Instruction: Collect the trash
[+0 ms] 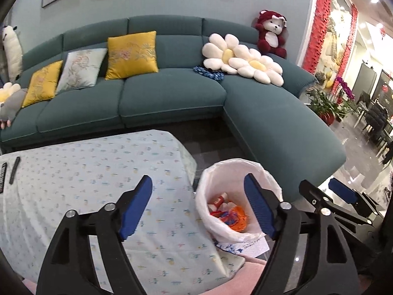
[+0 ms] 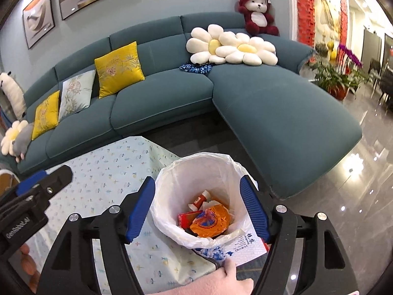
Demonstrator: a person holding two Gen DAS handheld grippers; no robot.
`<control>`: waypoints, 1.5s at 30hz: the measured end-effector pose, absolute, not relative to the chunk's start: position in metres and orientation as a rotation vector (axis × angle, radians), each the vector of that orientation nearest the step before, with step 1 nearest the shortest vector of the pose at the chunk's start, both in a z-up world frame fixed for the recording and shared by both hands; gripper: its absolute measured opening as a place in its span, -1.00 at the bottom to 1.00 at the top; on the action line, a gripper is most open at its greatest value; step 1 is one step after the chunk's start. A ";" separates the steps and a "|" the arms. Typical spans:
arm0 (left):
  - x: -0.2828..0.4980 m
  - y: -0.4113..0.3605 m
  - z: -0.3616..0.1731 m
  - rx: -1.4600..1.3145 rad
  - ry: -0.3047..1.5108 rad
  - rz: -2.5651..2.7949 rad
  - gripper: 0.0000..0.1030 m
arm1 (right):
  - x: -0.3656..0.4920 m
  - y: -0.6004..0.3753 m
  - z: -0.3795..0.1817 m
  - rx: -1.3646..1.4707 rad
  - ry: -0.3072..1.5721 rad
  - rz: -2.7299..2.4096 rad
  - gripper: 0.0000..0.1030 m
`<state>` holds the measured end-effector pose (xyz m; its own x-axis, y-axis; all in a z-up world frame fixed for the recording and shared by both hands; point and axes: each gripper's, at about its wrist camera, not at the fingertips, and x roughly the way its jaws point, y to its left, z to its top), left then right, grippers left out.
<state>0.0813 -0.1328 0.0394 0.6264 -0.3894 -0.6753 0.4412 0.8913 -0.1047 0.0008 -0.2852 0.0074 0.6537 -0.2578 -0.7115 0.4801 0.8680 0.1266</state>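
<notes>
A small bin lined with a white bag (image 1: 235,172) (image 2: 196,169) stands on the floor beside the table's right end. Inside lie an orange wrapper (image 2: 211,218) (image 1: 237,217) and red packets (image 2: 188,217). My left gripper (image 1: 197,179) hangs open over the table corner and the bin's left rim, with nothing between its blue pads. My right gripper (image 2: 196,180) is open above the bin, its pads either side of the bag's mouth and apart from it. Each gripper also shows at the edge of the other's view, the right gripper (image 1: 321,186) and the left gripper (image 2: 49,177).
The table (image 1: 98,172) carries a pale flowered cloth with two dark remotes (image 1: 14,169) at its far left. A white and blue packet (image 2: 238,248) lies under the bin's near side, with a person's hand (image 2: 221,280) beside it. A teal corner sofa (image 1: 172,93) with cushions runs behind.
</notes>
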 end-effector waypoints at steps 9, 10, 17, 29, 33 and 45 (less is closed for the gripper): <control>0.062 -0.096 0.042 0.096 0.723 -0.416 0.64 | -0.015 -0.250 0.012 0.248 0.753 -0.425 0.53; 0.060 -0.093 0.042 0.099 0.721 -0.412 0.67 | -0.018 -0.245 0.013 0.246 0.748 -0.419 0.60; 0.044 -0.077 0.038 0.107 0.712 -0.389 0.79 | -0.028 -0.221 0.015 0.224 0.746 -0.407 0.63; 0.024 -0.065 0.029 0.137 0.725 -0.352 0.82 | -0.048 -0.209 0.002 0.237 0.782 -0.410 0.87; 0.019 -0.067 0.026 0.148 0.727 -0.353 0.83 | -0.053 -0.212 0.002 0.239 0.782 -0.422 0.87; 0.010 -0.073 0.030 0.163 0.715 -0.345 0.86 | -0.060 -0.217 0.001 0.231 0.775 -0.445 0.87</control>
